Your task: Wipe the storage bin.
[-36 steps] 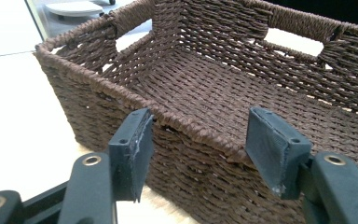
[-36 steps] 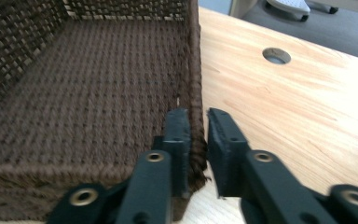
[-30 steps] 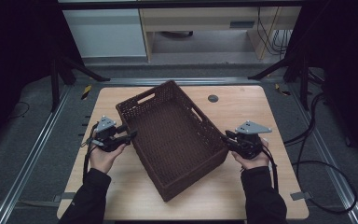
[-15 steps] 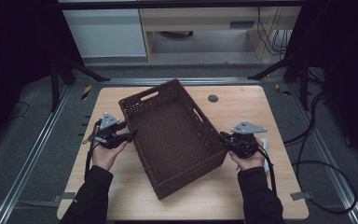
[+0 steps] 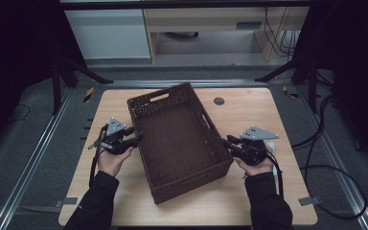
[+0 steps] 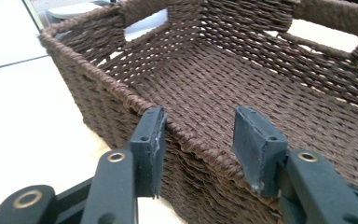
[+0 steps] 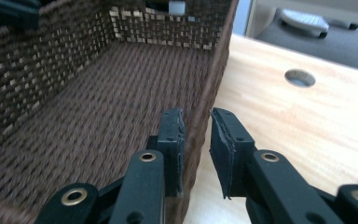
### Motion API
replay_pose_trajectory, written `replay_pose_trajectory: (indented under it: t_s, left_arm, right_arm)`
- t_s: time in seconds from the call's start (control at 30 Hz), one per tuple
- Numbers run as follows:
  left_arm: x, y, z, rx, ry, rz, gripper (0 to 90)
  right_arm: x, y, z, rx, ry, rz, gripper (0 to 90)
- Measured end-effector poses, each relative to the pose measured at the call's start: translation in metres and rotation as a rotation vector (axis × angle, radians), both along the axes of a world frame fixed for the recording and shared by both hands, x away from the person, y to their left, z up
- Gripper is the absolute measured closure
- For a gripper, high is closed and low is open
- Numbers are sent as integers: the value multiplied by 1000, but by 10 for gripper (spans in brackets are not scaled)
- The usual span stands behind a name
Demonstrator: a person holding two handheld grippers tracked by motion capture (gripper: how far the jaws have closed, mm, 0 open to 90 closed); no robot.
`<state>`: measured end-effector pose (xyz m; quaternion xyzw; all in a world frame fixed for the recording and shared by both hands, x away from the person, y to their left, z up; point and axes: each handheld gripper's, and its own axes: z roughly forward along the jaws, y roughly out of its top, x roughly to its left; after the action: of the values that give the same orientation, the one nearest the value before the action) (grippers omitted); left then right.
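A brown woven basket (image 5: 182, 143) with cut-out handles sits askew in the middle of the wooden table (image 5: 258, 115). My left gripper (image 5: 139, 138) is at its left long wall. In the left gripper view (image 6: 200, 126) the jaws straddle the rim (image 6: 191, 135); they have just been closing, and the inner pad (image 6: 254, 144) still stands off the wall. My right gripper (image 5: 226, 141) is at the right long wall. In the right gripper view (image 7: 196, 128) the jaws have just been opening, with the wall (image 7: 200, 135) between them and a gap at the outer pad (image 7: 223, 149).
A round cable hole (image 5: 219, 101) lies in the table behind the basket, also seen as a hole (image 7: 299, 77) beyond my right jaws. Metal rails (image 5: 43, 158) frame the table. Cables (image 5: 326, 163) trail on the floor at the right.
The basket has turned slightly, its far end shifting right. Both hands have stayed at its long sides, the left one edging closer to the wall.
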<state>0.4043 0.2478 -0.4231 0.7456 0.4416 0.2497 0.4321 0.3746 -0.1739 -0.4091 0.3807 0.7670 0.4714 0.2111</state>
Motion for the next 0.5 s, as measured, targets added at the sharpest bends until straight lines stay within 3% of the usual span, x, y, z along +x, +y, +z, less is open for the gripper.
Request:
replay_pose_trajectory:
  t_s: [0.1, 0.3, 0.5]
  left_arm:
    - [7, -2, -1, 7, -6, 8, 549]
    - [17, -5, -2, 9, -12, 18, 565]
    - [11, -4, 0, -7, -10, -2, 513]
  right_arm:
    - [6, 4, 0, 16, -8, 3, 730]
    - [17, 14, -9, -9, -4, 6, 733]
    - [17, 17, -13, -24, 10, 17, 790]
